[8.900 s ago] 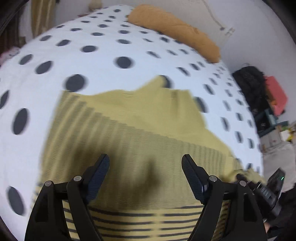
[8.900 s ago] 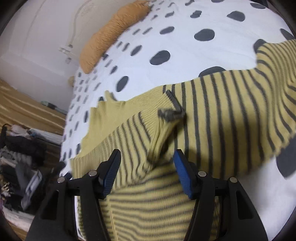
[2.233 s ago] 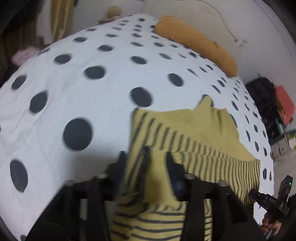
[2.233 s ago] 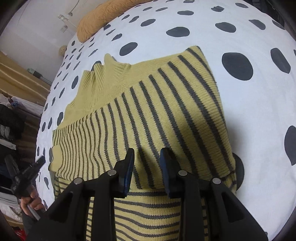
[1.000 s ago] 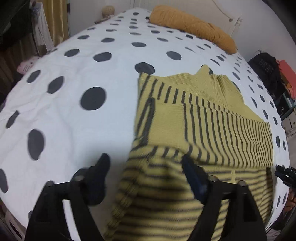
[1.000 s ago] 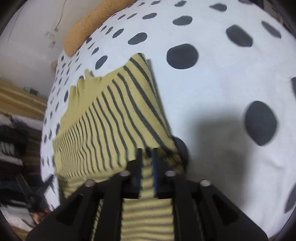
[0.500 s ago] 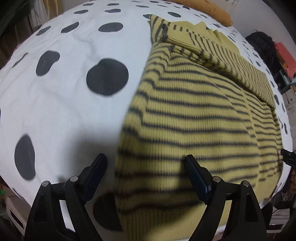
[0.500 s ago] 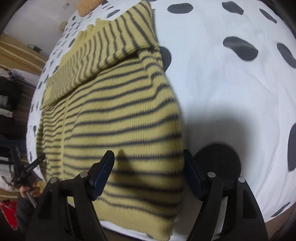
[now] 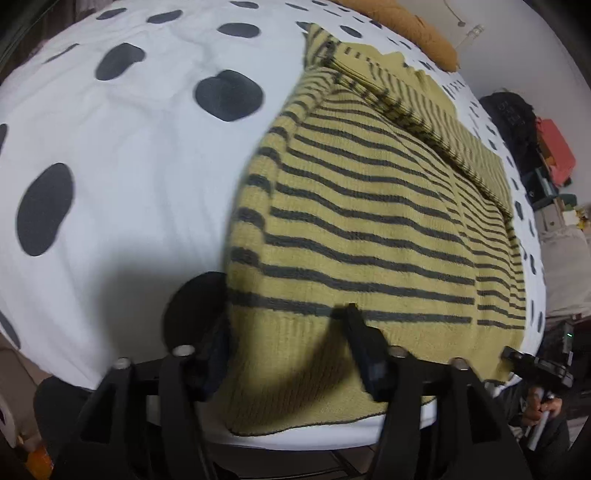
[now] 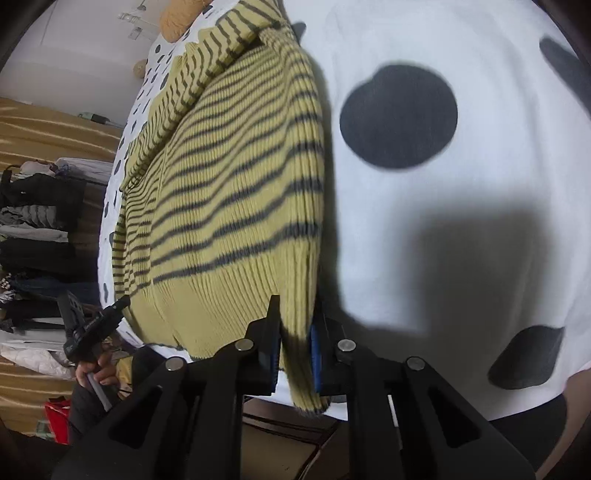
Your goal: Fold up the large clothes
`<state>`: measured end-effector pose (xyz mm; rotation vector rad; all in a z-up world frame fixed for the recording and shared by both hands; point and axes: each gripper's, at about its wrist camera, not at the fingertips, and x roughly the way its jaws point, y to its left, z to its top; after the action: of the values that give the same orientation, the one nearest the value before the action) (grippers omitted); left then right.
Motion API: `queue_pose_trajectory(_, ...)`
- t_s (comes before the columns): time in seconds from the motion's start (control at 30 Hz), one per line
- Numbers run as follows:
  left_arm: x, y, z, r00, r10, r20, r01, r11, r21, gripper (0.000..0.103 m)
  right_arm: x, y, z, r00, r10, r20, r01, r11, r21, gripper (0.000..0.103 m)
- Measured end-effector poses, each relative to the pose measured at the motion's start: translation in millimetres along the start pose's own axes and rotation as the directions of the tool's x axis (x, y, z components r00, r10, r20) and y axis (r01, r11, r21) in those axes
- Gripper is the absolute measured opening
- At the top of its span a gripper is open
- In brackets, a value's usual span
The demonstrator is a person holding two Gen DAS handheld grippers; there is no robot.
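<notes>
A yellow sweater with dark stripes lies on the white, black-dotted bed cover, sleeves folded in, its plain hem toward me at the bed's front edge. My left gripper straddles the hem's left corner. Its jaws are closing, still wide, with knit between them and one finger resting on top. In the right wrist view the sweater runs away to the upper left. My right gripper is closing, and its pads pinch the hem's right corner.
An orange pillow lies at the far end of the bed. Dark bags and a red box stand beside the bed. Hanging clothes fill the left of the right wrist view. The person's hand shows below the hem.
Both grippers came back from the folded sleeves to the near hem and dropped lower. The right jaws opened wide, then closed on the hem corner. The left jaws narrowed a little.
</notes>
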<state>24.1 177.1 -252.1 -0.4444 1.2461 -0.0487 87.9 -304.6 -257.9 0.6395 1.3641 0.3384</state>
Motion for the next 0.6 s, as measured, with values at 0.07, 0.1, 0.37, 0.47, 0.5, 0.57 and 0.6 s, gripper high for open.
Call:
queue_pose_trajectory(0.07, 4, -8, -1, 0.999, 0.038, -0.008, -0.038, 0.999, 0.031, 0.067, 8, -4, 1, 1.0, 0.01, -0.009, -0.01, 1.0, 0.03, 0.019)
queue_pose_trajectory(0.1, 7, -15, 0, 0.994, 0.104, -0.01, -0.104, 0.993, 0.059, 0.045, 10, -4, 1, 1.0, 0.002, -0.001, -0.002, 1.0, 0.031, 0.019)
queue_pose_trajectory(0.37, -61, -7, -7, 0.991, 0.12, 0.062, -0.118, 0.992, -0.035, 0.006, -64, 30, -8, 0.989, 0.063, 0.132, -0.06, 0.998, -0.022, 0.009)
queue_pose_trajectory(0.47, -38, 14, -14, 0.984, 0.177, -0.006, -0.177, 0.983, -0.049, 0.006, -76, 25, -13, 0.991, 0.019, 0.13, -0.015, 0.999, -0.028, 0.008)
queue_pose_trajectory(0.5, -28, 23, -17, 0.981, 0.193, -0.03, -0.194, 0.98, -0.051, 0.006, -71, 17, -11, 0.993, -0.018, 0.113, 0.02, 1.0, -0.016, 0.008)
queue_pose_trajectory(0.57, -10, 30, -21, 0.978, 0.205, -0.041, -0.207, 0.976, -0.063, 0.006, -47, -4, -7, 0.993, -0.096, 0.07, 0.094, 0.995, 0.034, 0.009)
queue_pose_trajectory(0.6, -11, 29, -21, 0.978, 0.206, -0.03, -0.208, 0.976, -0.07, 0.006, -30, -13, -5, 0.993, -0.11, 0.046, 0.107, 0.993, 0.056, 0.009)
